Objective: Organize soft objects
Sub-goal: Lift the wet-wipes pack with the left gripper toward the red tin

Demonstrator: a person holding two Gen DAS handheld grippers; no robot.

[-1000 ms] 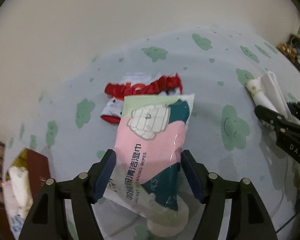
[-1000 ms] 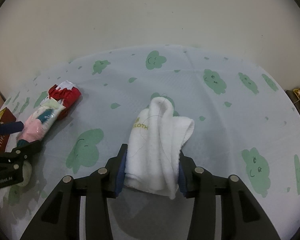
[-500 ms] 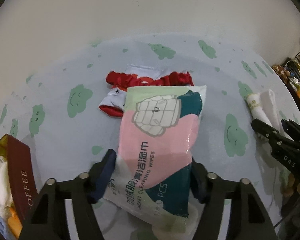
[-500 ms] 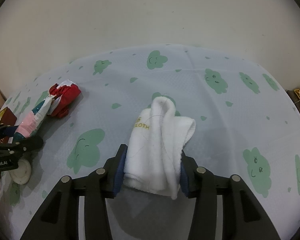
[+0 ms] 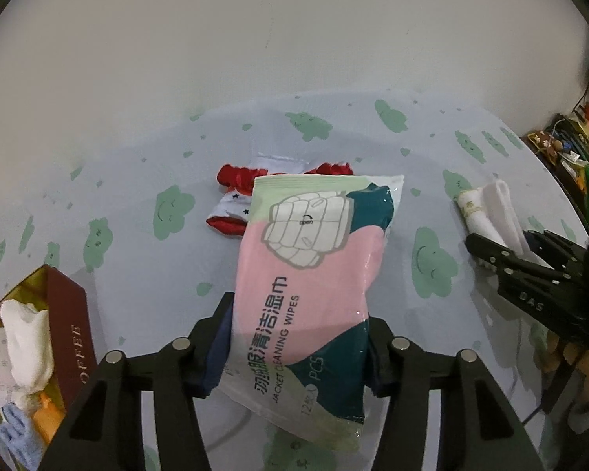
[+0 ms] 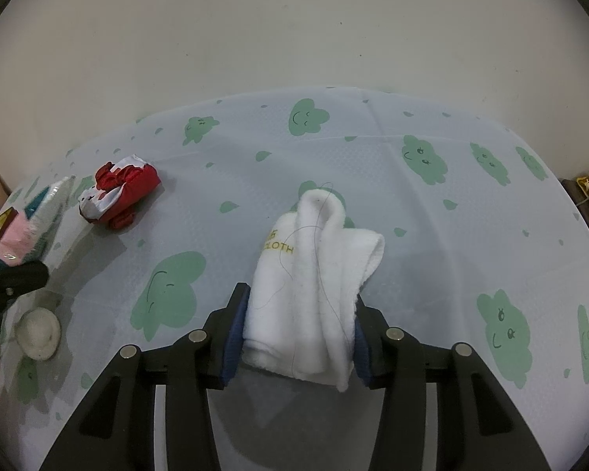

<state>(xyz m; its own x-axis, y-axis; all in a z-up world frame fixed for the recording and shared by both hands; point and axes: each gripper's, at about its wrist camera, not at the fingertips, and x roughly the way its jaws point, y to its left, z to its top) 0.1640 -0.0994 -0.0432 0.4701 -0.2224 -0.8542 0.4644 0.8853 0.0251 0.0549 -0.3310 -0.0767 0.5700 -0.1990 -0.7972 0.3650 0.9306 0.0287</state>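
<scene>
Left claw (image 5: 298,347) closing w/ wipes pack (image 5: 314,271) pinched between pads. Right claw (image 6: 296,331) clamped narrow on white cloth (image 6: 314,271), on surface (image 6: 432,243).

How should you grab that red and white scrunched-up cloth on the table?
Pinch the red and white cloth across its bunched red middle, coming down from above. It lies low and crumpled on the tablecloth, apart from the wipes pack, so the raised folds probably give the fingers something to close on.
</scene>
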